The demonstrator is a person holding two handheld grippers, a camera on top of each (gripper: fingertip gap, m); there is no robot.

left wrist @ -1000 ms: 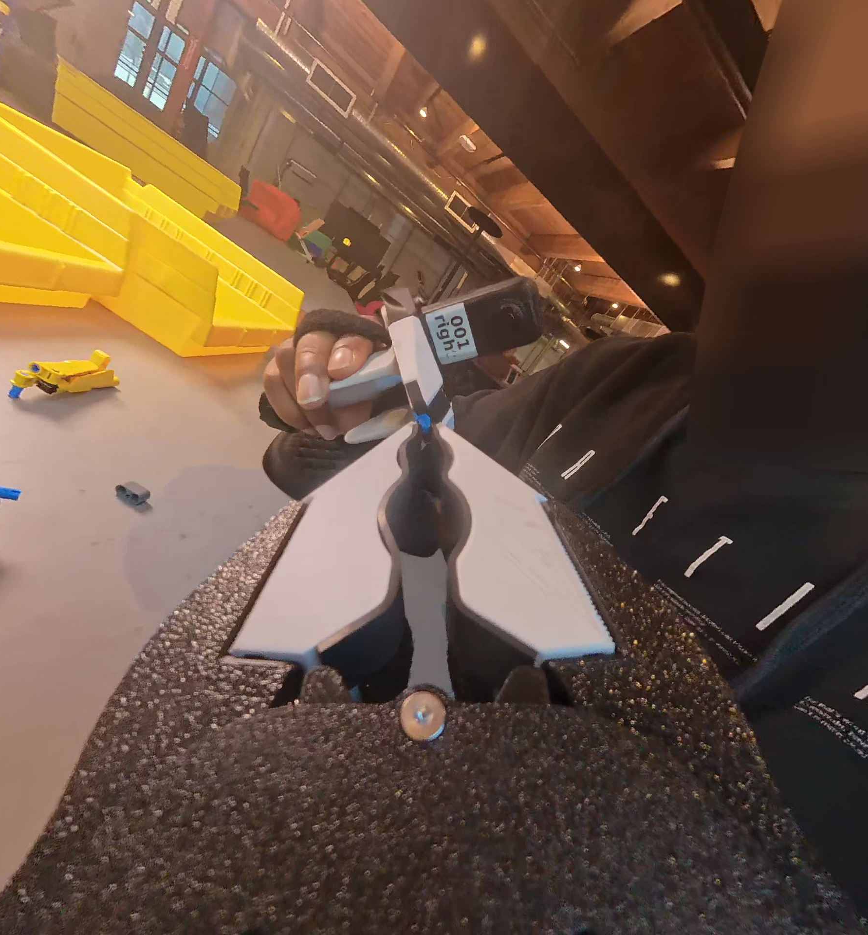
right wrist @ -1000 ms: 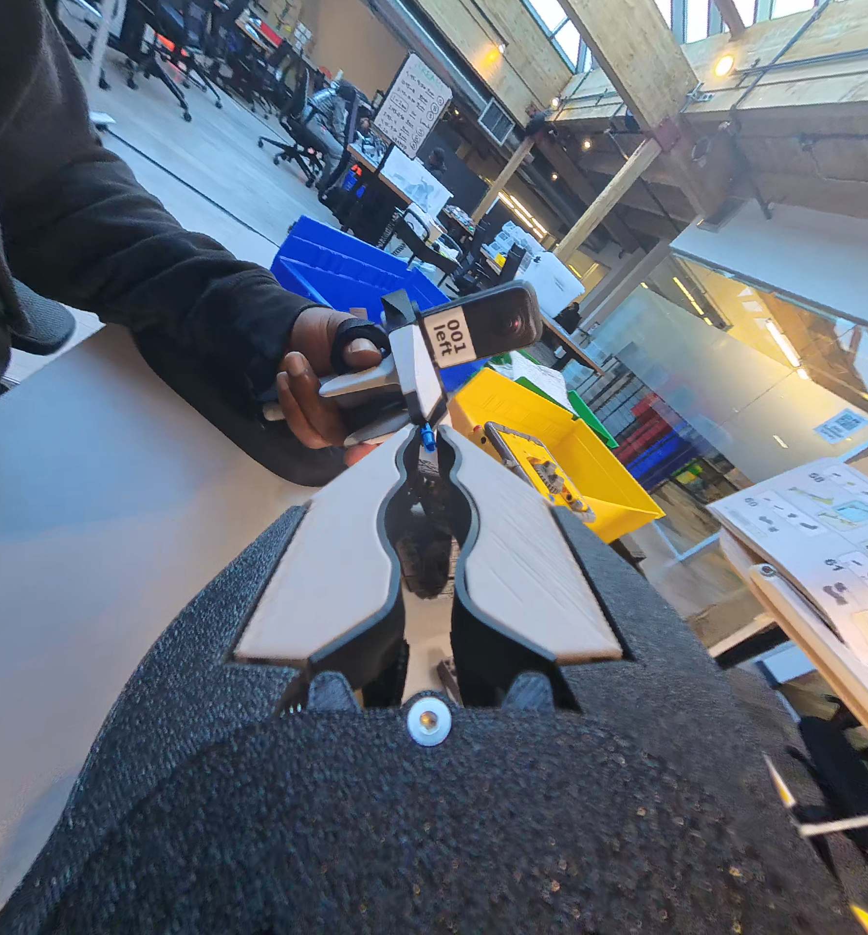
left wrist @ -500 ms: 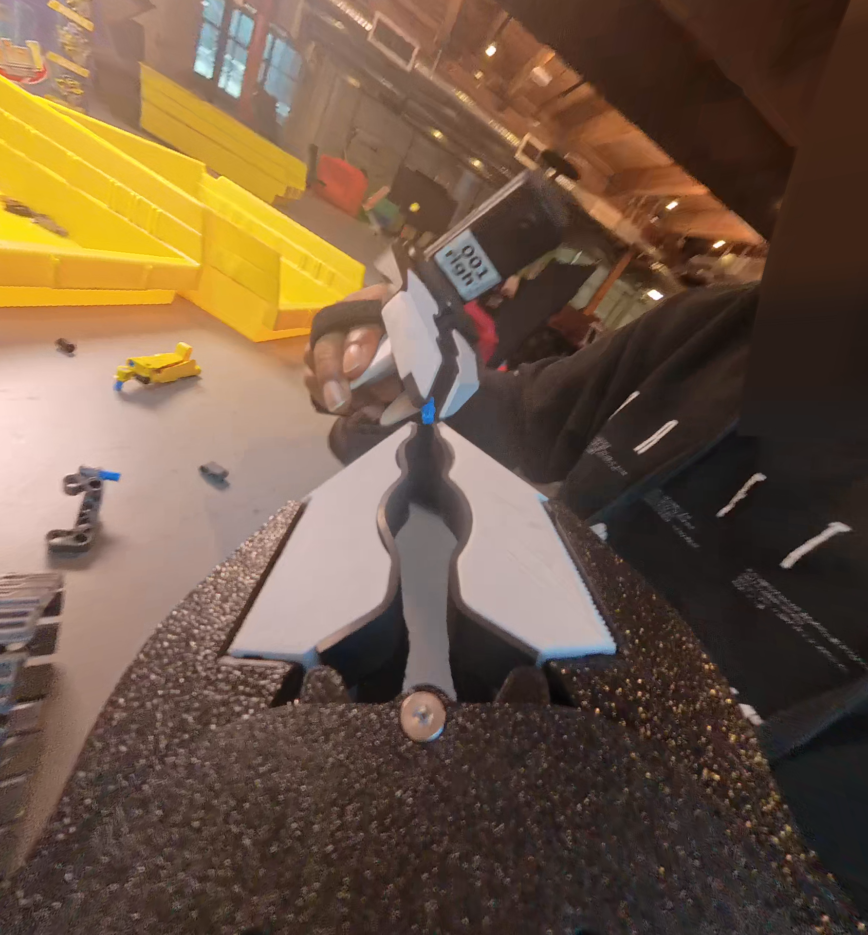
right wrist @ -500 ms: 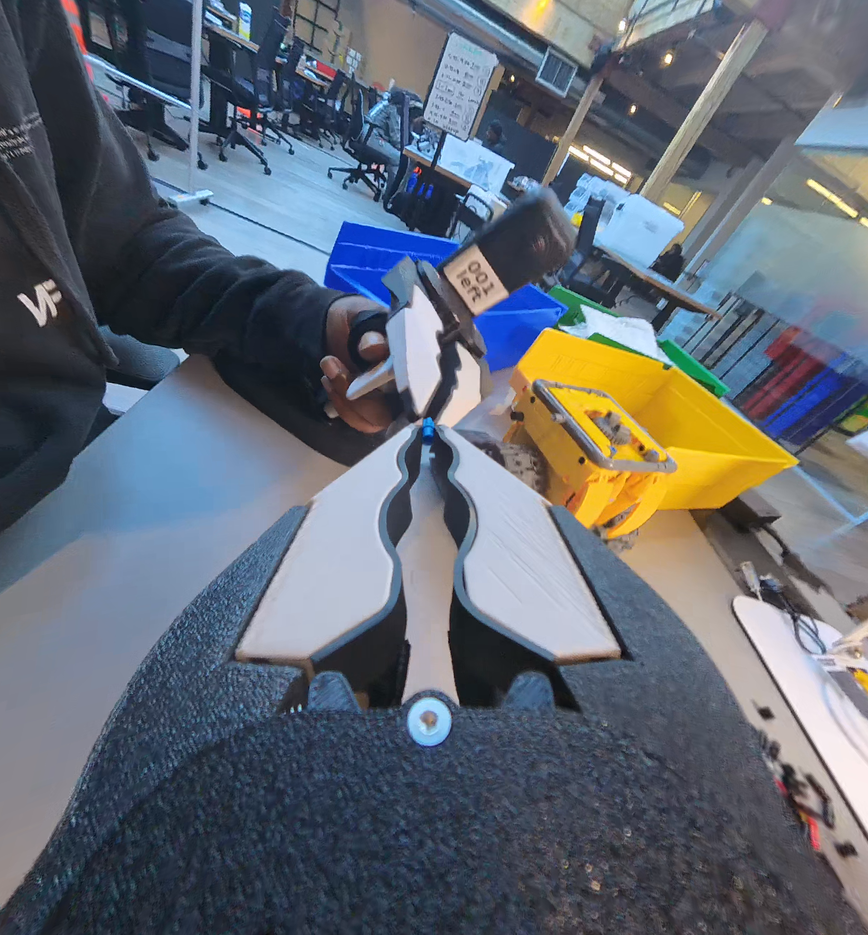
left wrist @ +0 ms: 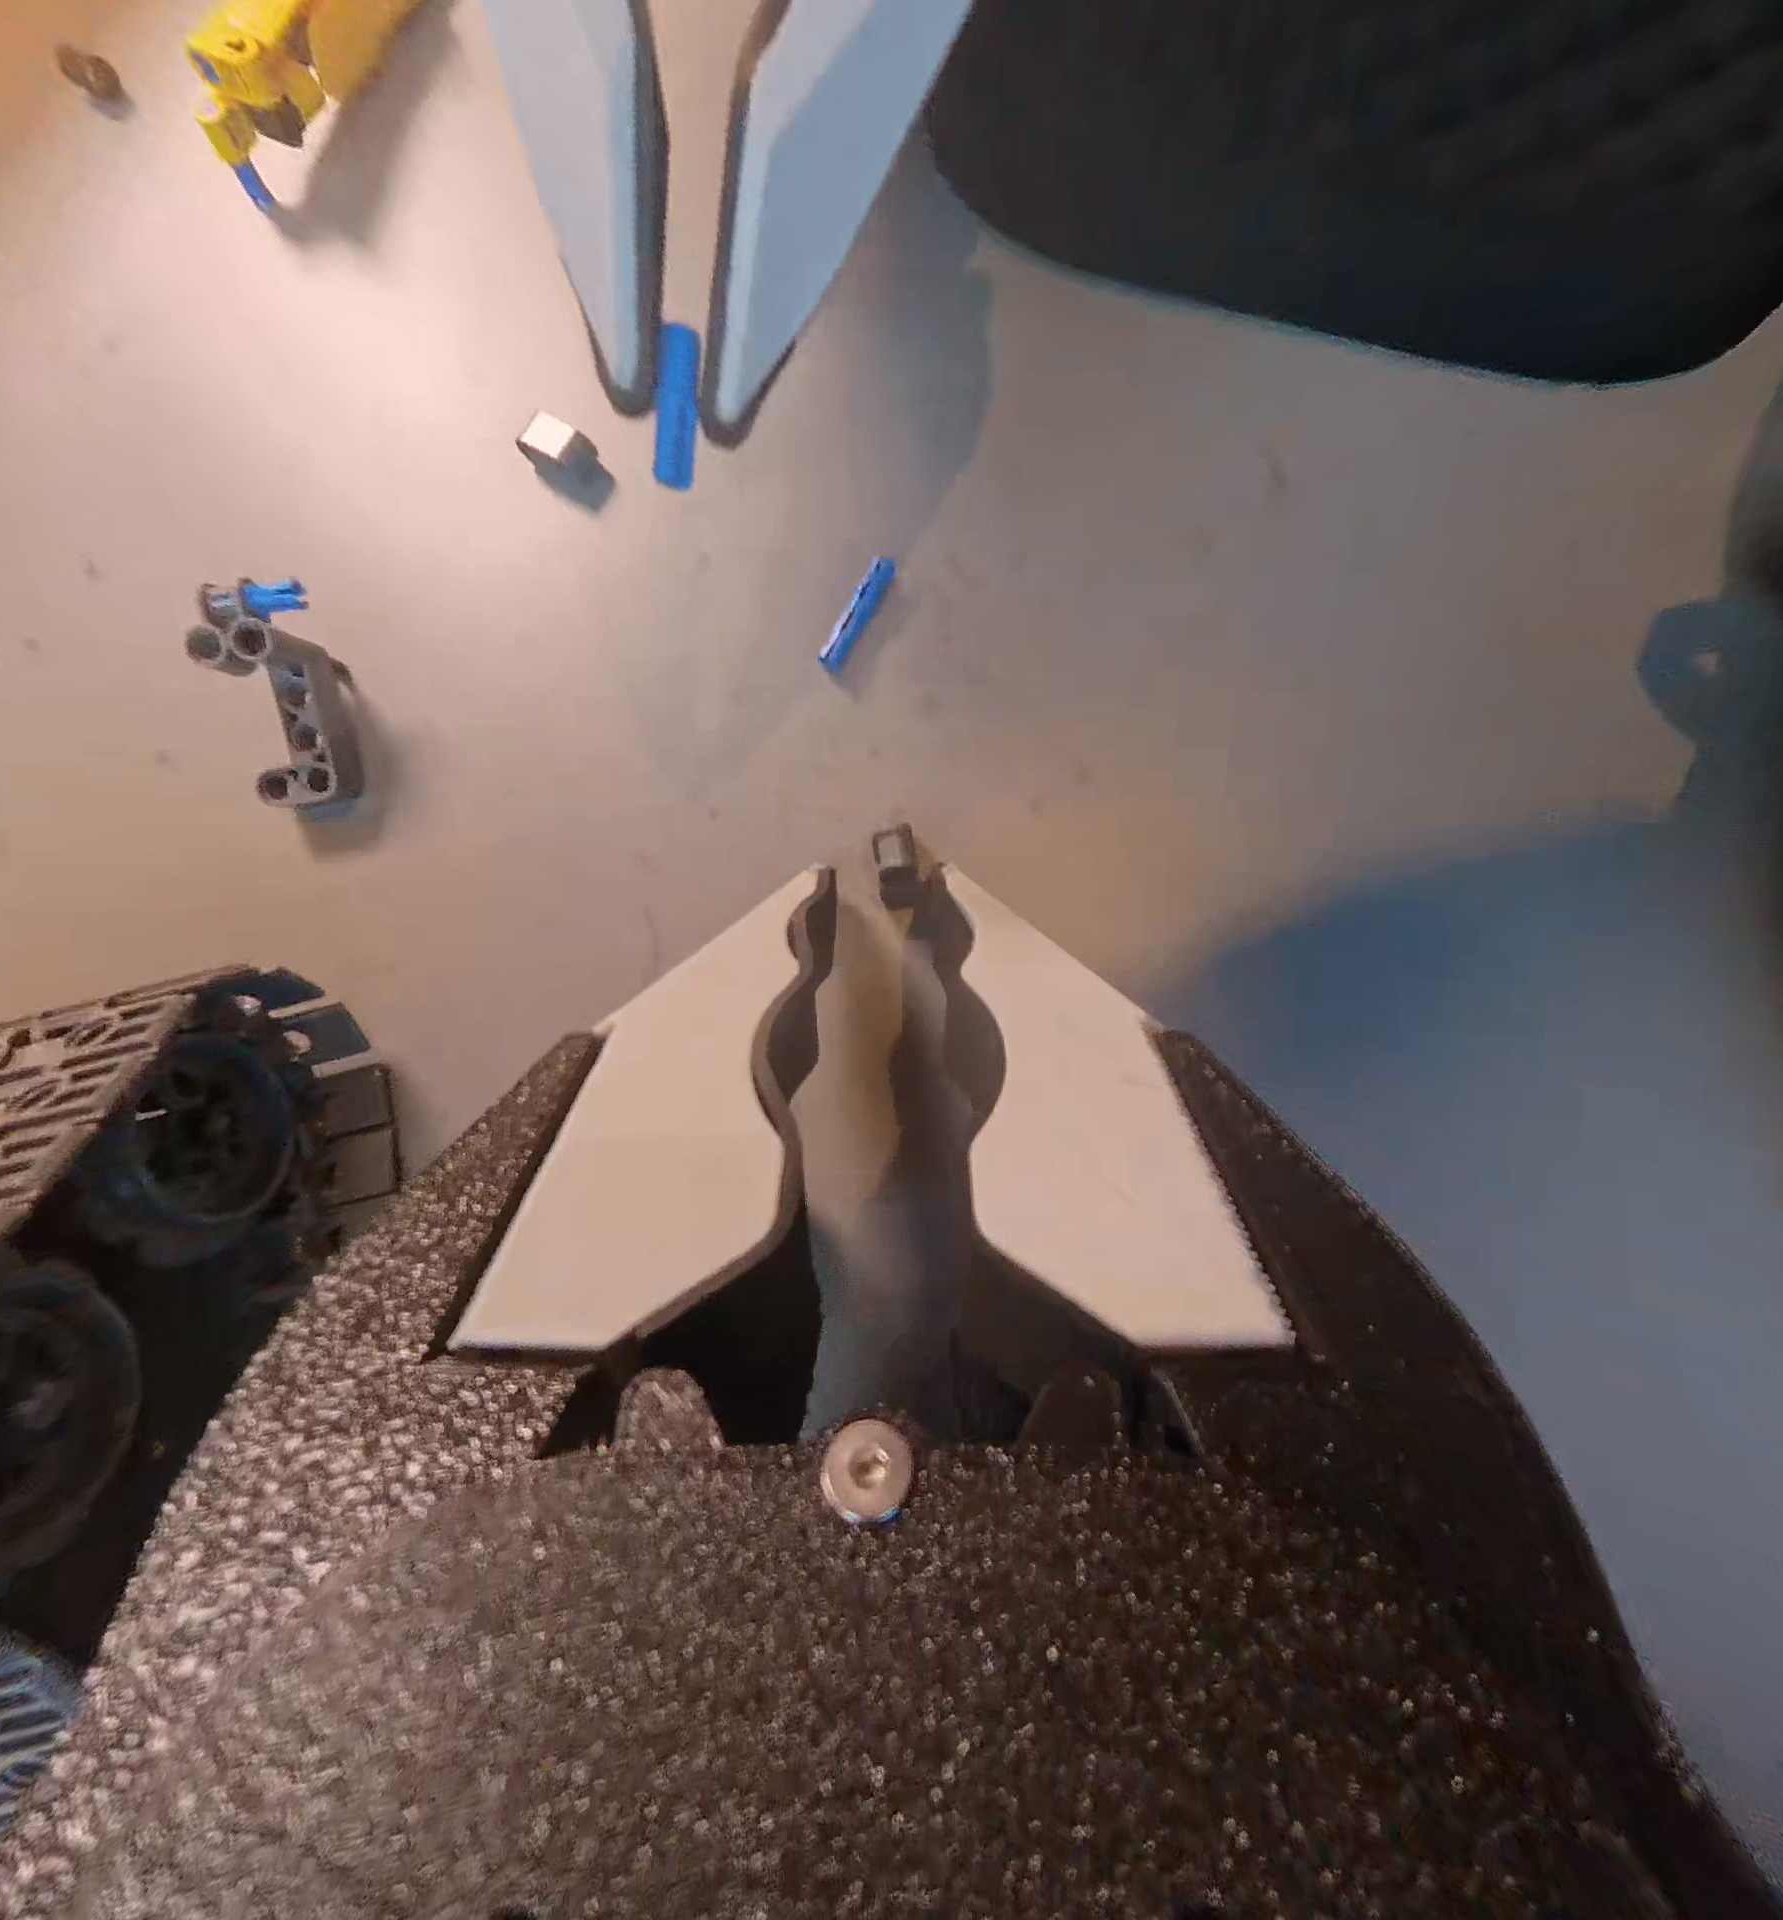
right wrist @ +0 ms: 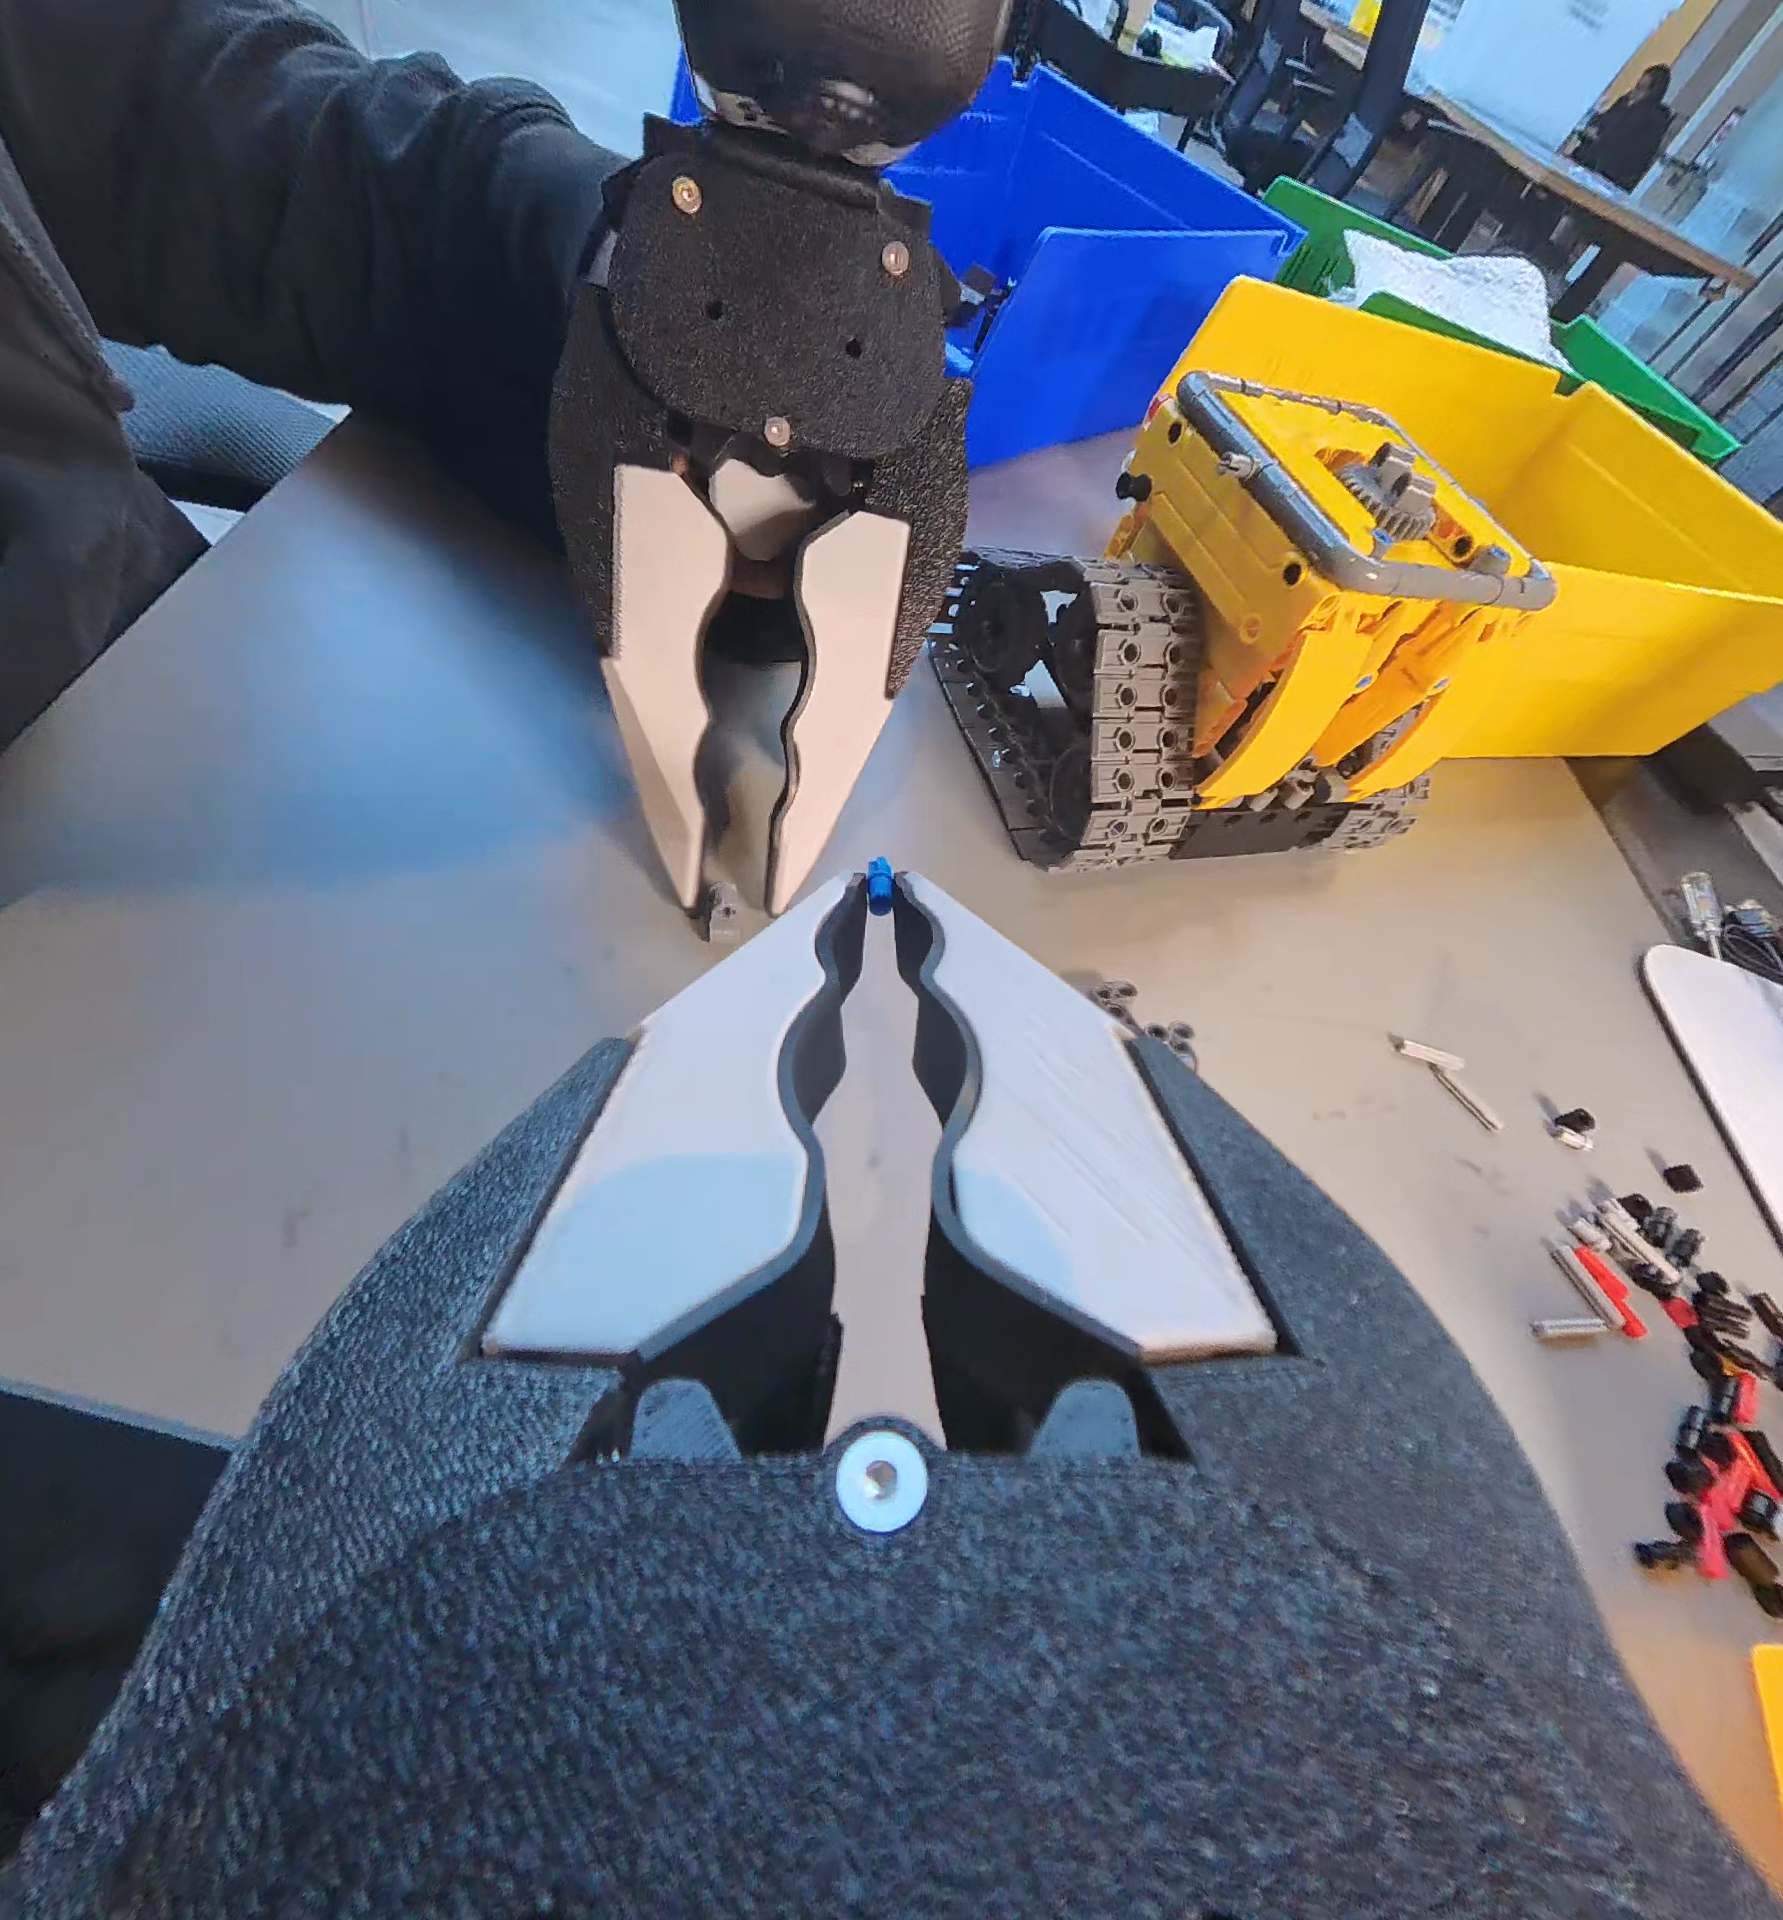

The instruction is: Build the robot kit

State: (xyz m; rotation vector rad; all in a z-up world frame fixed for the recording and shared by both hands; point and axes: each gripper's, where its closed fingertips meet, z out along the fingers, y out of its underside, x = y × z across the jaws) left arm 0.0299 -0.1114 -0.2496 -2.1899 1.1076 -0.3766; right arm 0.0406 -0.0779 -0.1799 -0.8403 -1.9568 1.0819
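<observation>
My right gripper [right wrist: 878,891] is shut on a small blue pin [right wrist: 878,885] that sticks out past its tips. It also shows at the top of the left wrist view [left wrist: 677,400], just above the table, with the blue pin [left wrist: 677,407] in it. My left gripper [left wrist: 885,875] points down at the grey table [left wrist: 1230,675] with its jaws a little apart. A small dark grey connector piece [left wrist: 895,860] lies between its tips, against the right finger. In the right wrist view the left gripper [right wrist: 733,906] stands upright over that piece [right wrist: 723,916].
A yellow tracked toy vehicle [right wrist: 1251,634] stands right of the left gripper, with yellow [right wrist: 1635,582] and blue [right wrist: 1084,260] bins behind it. A loose blue pin [left wrist: 856,611], a grey block [left wrist: 558,449], a grey beam [left wrist: 289,707] and a pile of small black and red parts [right wrist: 1697,1382] lie on the table. My right fingertips sit around 8 cm from my left ones. The right tips stand about 9 cm off the grey block [left wrist: 558,449].
Both grippers have swung down from tip to tip in the air to the table. The left jaws have parted. The right gripper keeps the blue pin.
</observation>
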